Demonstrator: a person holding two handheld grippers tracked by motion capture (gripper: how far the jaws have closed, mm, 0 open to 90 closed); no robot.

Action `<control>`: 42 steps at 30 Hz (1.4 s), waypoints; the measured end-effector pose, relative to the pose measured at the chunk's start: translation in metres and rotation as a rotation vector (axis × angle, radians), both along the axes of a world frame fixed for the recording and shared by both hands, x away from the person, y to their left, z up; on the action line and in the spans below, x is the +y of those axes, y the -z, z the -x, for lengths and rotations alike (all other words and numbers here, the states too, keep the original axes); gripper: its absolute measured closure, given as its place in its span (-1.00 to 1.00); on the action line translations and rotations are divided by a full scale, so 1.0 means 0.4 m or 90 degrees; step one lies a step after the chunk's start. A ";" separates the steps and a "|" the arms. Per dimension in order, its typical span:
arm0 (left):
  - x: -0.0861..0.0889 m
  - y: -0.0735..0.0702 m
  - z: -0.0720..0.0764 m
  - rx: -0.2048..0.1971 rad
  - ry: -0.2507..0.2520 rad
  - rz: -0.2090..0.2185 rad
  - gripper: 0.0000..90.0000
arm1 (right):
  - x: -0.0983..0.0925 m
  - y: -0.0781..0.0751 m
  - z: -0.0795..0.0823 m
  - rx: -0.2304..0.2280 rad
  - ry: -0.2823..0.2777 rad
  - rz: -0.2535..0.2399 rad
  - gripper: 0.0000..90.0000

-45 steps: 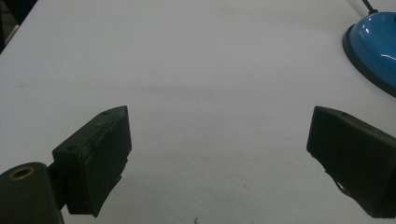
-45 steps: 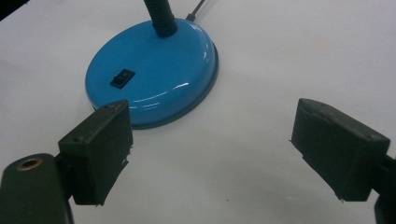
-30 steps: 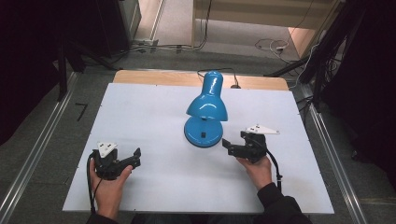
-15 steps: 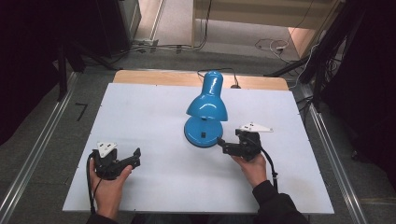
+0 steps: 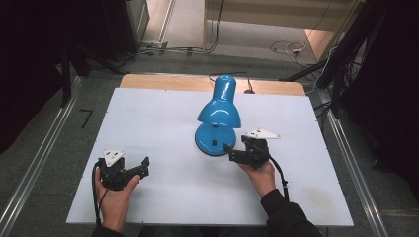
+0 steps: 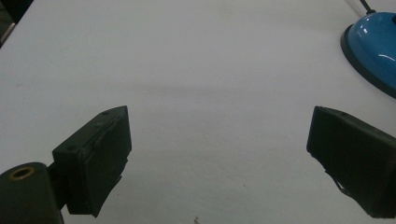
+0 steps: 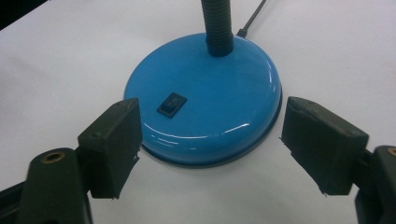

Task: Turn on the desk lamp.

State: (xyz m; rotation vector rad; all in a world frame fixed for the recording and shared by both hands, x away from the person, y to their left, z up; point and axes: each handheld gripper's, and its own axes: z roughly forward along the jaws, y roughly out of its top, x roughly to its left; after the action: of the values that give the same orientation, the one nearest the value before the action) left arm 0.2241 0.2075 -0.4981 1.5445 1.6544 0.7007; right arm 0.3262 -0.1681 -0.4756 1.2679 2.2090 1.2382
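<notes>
A blue desk lamp stands at mid-table, its shade (image 5: pixel 220 111) bent over its round base (image 5: pixel 211 140). In the right gripper view the base (image 7: pixel 219 88) carries a black rocker switch (image 7: pixel 171 103) and a black gooseneck (image 7: pixel 217 23). My right gripper (image 5: pixel 230 150) points at the base's near edge. Its jaws have just been closing and stand open (image 7: pixel 208 149) on either side of that near rim, with no pad pressing on it. My left gripper (image 5: pixel 144 165) rests at the front left, open (image 6: pixel 219 158) over bare table, with the base (image 6: pixel 373 42) far off.
The white tabletop (image 5: pixel 148 113) has a wooden strip along its far edge. The lamp's black cord (image 7: pixel 252 18) runs off the back. Metal rails flank the table, with cables on the floor beyond.
My right gripper has slid left toward the lamp base, and its jaws now flank the rim. The left gripper and the lamp have not moved.
</notes>
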 end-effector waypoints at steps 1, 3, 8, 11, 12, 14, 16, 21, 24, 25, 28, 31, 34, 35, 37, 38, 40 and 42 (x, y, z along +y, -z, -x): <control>0.000 0.000 0.000 0.000 0.000 0.000 -0.84 | 0.003 0.001 -0.001 -0.003 0.000 -0.001 -0.53; 0.000 0.000 0.000 0.000 0.000 0.000 -0.84 | 0.010 0.002 -0.002 -0.004 -0.001 0.001 -0.48; 0.000 0.000 -0.001 -0.001 0.001 0.000 -0.84 | 0.030 0.004 -0.007 -0.008 -0.004 0.009 -0.29; 0.000 0.001 -0.001 0.000 0.001 0.000 -0.84 | 0.042 0.005 -0.011 -0.011 -0.011 0.013 -0.13; 0.000 0.000 -0.001 0.000 0.001 0.001 -0.84 | 0.046 0.007 -0.013 -0.010 -0.012 0.016 -0.07; 0.001 0.000 -0.001 0.000 0.001 0.002 -0.84 | 0.053 0.011 -0.016 -0.011 -0.014 0.015 0.09; 0.001 0.000 -0.001 0.000 0.001 0.001 -0.84 | 0.060 0.015 -0.019 -0.011 -0.019 0.015 0.26; 0.001 0.000 -0.001 -0.001 -0.002 0.001 -0.84 | 0.078 0.027 -0.023 -0.011 -0.025 0.022 0.55; 0.002 0.000 0.000 -0.001 -0.003 0.003 -0.84 | 0.086 0.031 -0.023 -0.020 -0.027 0.020 0.74; 0.003 0.000 0.000 -0.001 -0.002 0.003 -0.84 | 0.089 0.031 -0.023 -0.025 -0.029 0.021 0.80; 0.003 0.000 -0.001 -0.002 -0.002 0.003 -0.84 | 0.098 0.033 -0.023 -0.031 -0.034 0.029 0.94; 0.004 -0.001 0.000 -0.002 -0.001 0.003 -0.84 | 0.105 0.036 -0.024 -0.031 -0.037 0.028 0.94; 0.004 -0.001 0.000 -0.002 -0.001 0.004 -0.84 | 0.110 0.038 -0.027 -0.028 -0.038 0.026 0.95; 0.004 -0.001 0.000 -0.002 -0.001 0.004 -0.84 | 0.112 0.039 -0.027 -0.027 -0.039 0.028 0.95; 0.004 -0.001 0.000 -0.002 -0.001 0.004 -0.84 | 0.115 0.040 -0.028 -0.027 -0.039 0.030 0.95; 0.004 -0.001 0.000 -0.002 -0.001 0.004 -0.84 | 0.117 0.041 -0.029 -0.026 -0.037 0.030 0.94; 0.004 -0.001 0.000 -0.002 0.000 0.004 -0.84 | 0.118 0.042 -0.031 -0.027 -0.035 0.028 0.95; 0.004 -0.001 0.000 -0.002 0.000 0.004 -0.84 | 0.119 0.044 -0.032 -0.025 -0.031 0.026 0.95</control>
State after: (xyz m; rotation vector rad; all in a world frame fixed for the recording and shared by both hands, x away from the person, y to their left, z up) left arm 0.2241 0.2092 -0.4978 1.5381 1.6526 0.6963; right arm 0.3391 -0.1207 -0.4931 1.1714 2.2384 1.2181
